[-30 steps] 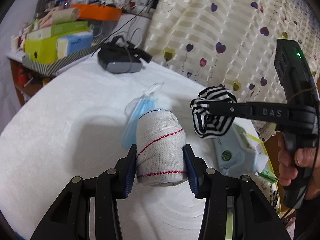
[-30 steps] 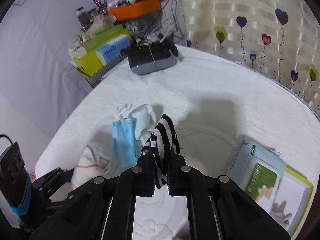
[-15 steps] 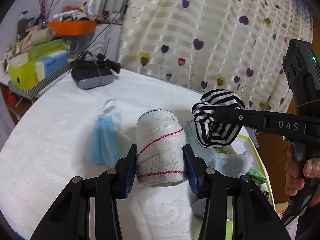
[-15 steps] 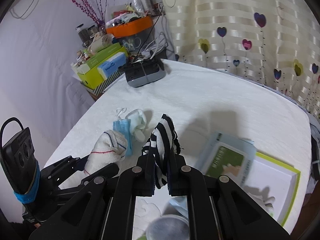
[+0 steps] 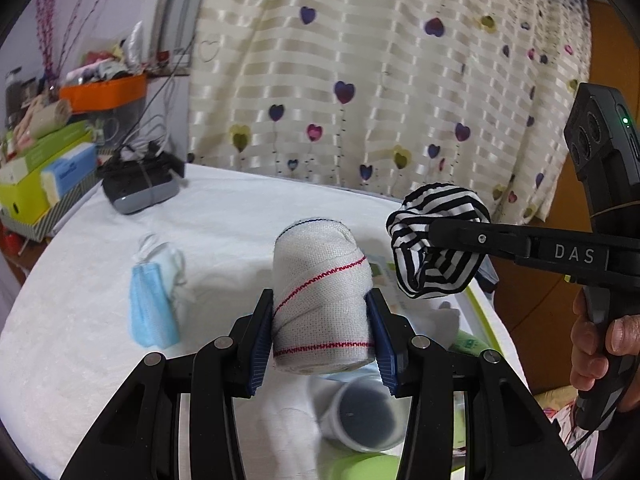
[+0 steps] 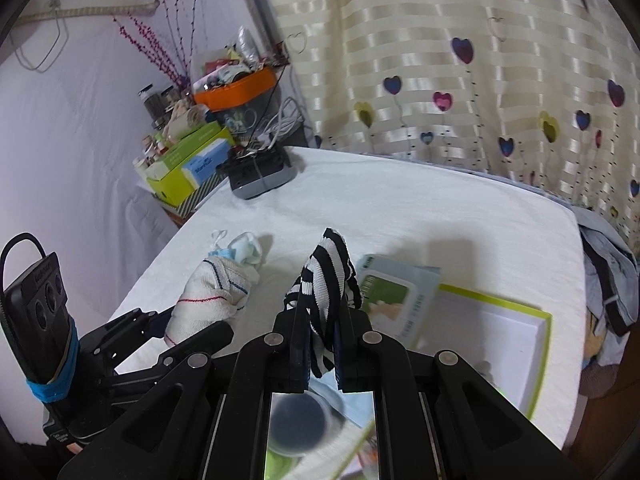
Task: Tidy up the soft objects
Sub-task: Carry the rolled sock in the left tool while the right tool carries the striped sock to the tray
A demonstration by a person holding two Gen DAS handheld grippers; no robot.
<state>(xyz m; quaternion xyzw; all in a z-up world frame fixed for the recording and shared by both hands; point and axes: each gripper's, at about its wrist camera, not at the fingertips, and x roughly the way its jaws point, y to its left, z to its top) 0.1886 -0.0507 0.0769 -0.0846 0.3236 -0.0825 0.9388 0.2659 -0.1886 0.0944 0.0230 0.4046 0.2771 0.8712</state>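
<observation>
My left gripper [image 5: 320, 336] is shut on a white bandage roll [image 5: 320, 300] with thin red lines, held above the white table [image 5: 248, 208]. The roll also shows in the right wrist view [image 6: 208, 300]. My right gripper [image 6: 322, 354] is shut on a black-and-white striped sock [image 6: 326, 280], also lifted; it appears in the left wrist view [image 5: 436, 240] just right of the roll. A blue face mask [image 5: 152, 304] lies on the table to the left. A green-rimmed white box [image 6: 496, 344] holds a wipes pack [image 6: 396, 296] below both grippers.
A round container with a dark opening [image 5: 360, 412] lies under the grippers. A black-grey headset [image 5: 140, 188] sits at the table's far left. Stacked boxes and an orange tray [image 5: 104, 92] crowd a side shelf. A heart-patterned curtain [image 5: 380, 80] hangs behind.
Both grippers have risen and shifted right with their loads, from over the mask to over the green-rimmed box. The round container has come into view beneath them.
</observation>
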